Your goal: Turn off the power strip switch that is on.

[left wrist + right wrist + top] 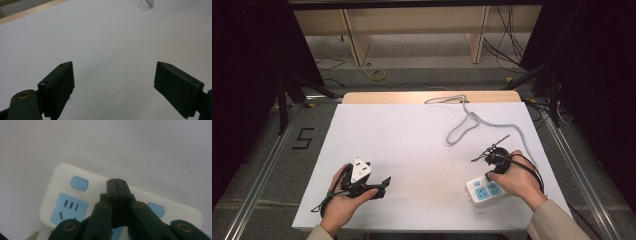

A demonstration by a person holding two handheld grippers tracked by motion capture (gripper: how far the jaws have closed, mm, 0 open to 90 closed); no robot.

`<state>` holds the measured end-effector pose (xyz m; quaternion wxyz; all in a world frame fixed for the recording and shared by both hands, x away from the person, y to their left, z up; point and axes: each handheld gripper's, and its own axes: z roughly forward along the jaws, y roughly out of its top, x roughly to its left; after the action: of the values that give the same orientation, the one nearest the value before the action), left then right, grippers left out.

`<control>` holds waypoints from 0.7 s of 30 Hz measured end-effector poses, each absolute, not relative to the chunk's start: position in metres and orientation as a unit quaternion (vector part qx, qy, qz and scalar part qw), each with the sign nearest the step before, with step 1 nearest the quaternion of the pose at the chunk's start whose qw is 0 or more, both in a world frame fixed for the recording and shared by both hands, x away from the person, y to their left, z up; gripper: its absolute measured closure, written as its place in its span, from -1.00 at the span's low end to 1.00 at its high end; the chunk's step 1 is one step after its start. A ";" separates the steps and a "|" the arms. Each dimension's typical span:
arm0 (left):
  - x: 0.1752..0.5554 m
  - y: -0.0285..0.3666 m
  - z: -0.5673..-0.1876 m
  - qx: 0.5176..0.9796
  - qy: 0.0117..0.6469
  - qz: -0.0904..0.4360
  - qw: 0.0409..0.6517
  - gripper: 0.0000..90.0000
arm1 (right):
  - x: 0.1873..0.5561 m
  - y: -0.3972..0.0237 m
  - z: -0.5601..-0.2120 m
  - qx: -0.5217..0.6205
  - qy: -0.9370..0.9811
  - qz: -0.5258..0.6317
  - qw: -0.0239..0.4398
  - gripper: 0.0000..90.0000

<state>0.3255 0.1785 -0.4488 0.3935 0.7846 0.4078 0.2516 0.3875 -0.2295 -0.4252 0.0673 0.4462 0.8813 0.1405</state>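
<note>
A white power strip (482, 191) with light blue sockets and a blue switch (79, 183) lies near the table's front right; its grey cable (472, 119) loops away toward the back edge. My right gripper (117, 182) hovers directly over the strip (60, 192), jaws pressed together with nothing between them; in the high view the right hand (517, 177) covers the strip's right end. My left gripper (384, 184) rests at the front left, held low over the white sheet. Its jaws stand wide apart in the left gripper view, my left gripper (114, 77) holding nothing.
A white sheet (412, 145) covers the table, with a wooden strip (427, 97) along the far edge. A loop of the grey cable (149, 3) peeks in at the top of the left gripper view. Shelving and floor cables lie beyond the table.
</note>
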 end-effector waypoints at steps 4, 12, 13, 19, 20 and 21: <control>0.325 0.178 -0.449 0.784 0.408 0.252 0.394 -0.64 | 0.387 -0.230 -0.425 0.447 0.881 0.143 0.066 1.00; 0.326 0.178 -0.449 0.784 0.408 0.252 0.394 -0.64 | 0.387 -0.230 -0.425 0.445 0.881 0.145 0.068 1.00; 0.326 0.179 -0.449 0.784 0.408 0.252 0.394 -0.64 | 0.386 -0.230 -0.425 0.446 0.881 0.145 0.067 1.00; 0.326 0.178 -0.449 0.785 0.407 0.252 0.394 -0.64 | 0.386 -0.233 -0.424 0.446 0.879 0.154 0.068 1.00; 0.326 0.178 -0.449 0.784 0.408 0.252 0.394 -0.64 | 0.386 -0.233 -0.423 0.447 0.878 0.156 0.068 1.00; 0.326 0.178 -0.449 0.785 0.407 0.252 0.394 -0.64 | 0.386 -0.233 -0.423 0.445 0.879 0.160 0.067 1.00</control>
<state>0.3256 0.1784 -0.4488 0.3939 0.7845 0.4075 0.2516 0.3857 -0.2330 -0.4229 0.0670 0.4446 0.8788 0.1599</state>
